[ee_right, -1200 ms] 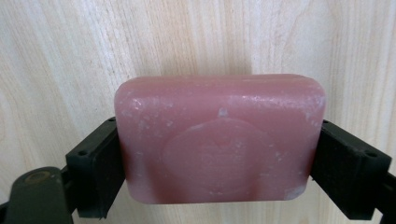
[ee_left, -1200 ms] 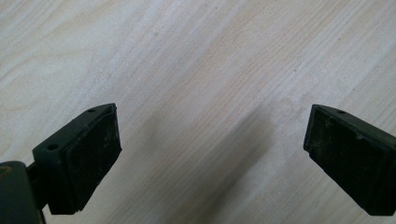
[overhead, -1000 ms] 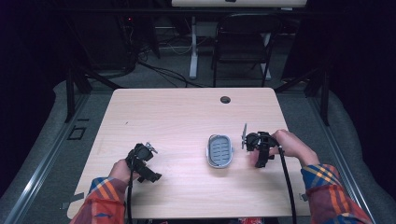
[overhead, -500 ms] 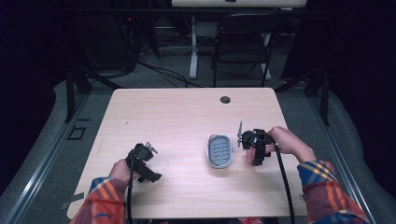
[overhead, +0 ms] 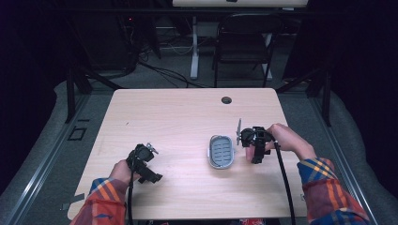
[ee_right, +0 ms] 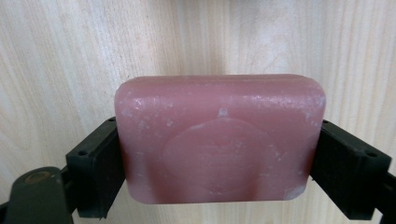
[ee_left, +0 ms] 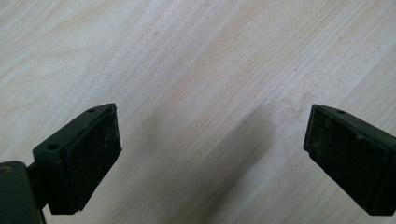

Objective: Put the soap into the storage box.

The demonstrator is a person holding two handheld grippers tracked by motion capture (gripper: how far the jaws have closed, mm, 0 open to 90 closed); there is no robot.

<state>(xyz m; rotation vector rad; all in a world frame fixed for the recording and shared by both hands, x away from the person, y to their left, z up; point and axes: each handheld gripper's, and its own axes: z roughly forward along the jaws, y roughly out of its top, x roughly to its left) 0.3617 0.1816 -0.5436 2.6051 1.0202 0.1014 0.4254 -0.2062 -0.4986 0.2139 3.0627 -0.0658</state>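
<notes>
High view: my right tool point(overhead: 251, 146) carries the pink soap bar point(overhead: 249, 153) just right of the grey soap dish point(overhead: 220, 151) on the worktop point(overhead: 178, 117); left gripper view: the left tool point(ee_left: 212, 154) gapes empty; right gripper view: jaws clamp the bar point(ee_right: 219, 140) across its long axis, embossing unreadable.

Black grippers point(overhead: 247, 143), black cables, plaid sleeves point(overhead: 328, 187)

From the high view the pink soap bar point(ee_right: 219, 140) is mostly hidden behind the right gripper point(overhead: 253, 144) beside the soap dish point(overhead: 220, 151); in the right gripper view, the embossed oval on it is too blurred to read.
</notes>
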